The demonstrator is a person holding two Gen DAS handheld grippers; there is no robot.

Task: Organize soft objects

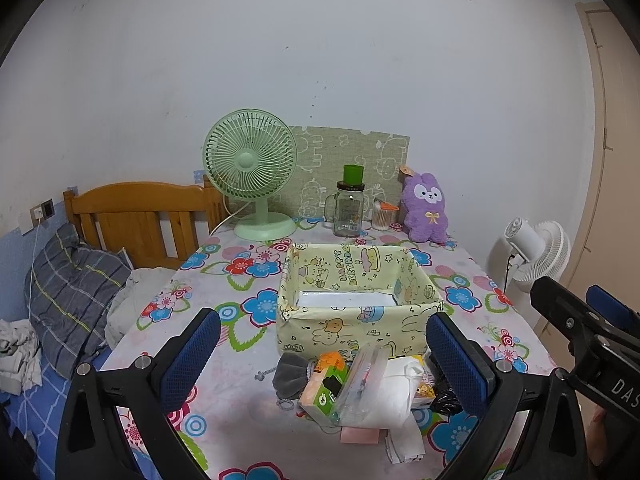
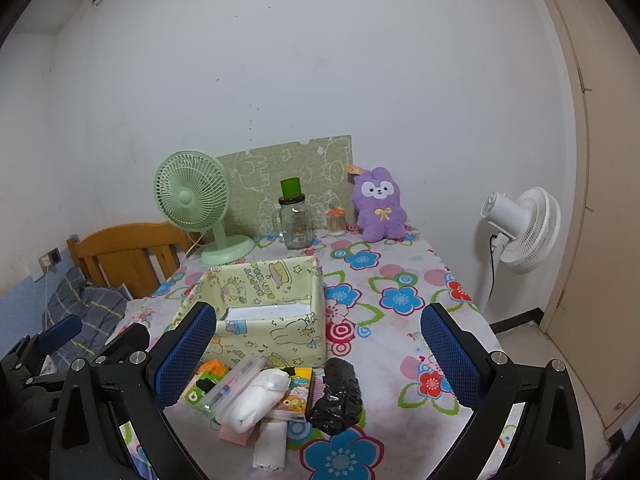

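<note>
A pale yellow cartoon-print fabric box (image 1: 352, 320) (image 2: 272, 332) stands open in the middle of the flowered tablecloth, with a white sheet on its floor. In front of it lies a pile: a grey drawstring pouch (image 1: 290, 374), an orange-green tissue pack (image 1: 324, 390), a clear pencil case (image 2: 232, 388), a white soft pack (image 2: 260, 400), a cartoon-print pack (image 2: 298, 394) and a black plastic bag (image 2: 338, 396). My left gripper (image 1: 326, 360) hovers open over the pile. My right gripper (image 2: 318, 360) is open too, above the black bag. Neither holds anything.
A purple plush rabbit (image 1: 426, 208) sits at the table's back right, beside a cotton-swab jar (image 1: 386, 218), a glass mug jar (image 1: 348, 208) and a green desk fan (image 1: 250, 172). A bed with a plaid pillow (image 1: 72, 300) is on the left and a white floor fan (image 2: 520, 228) on the right.
</note>
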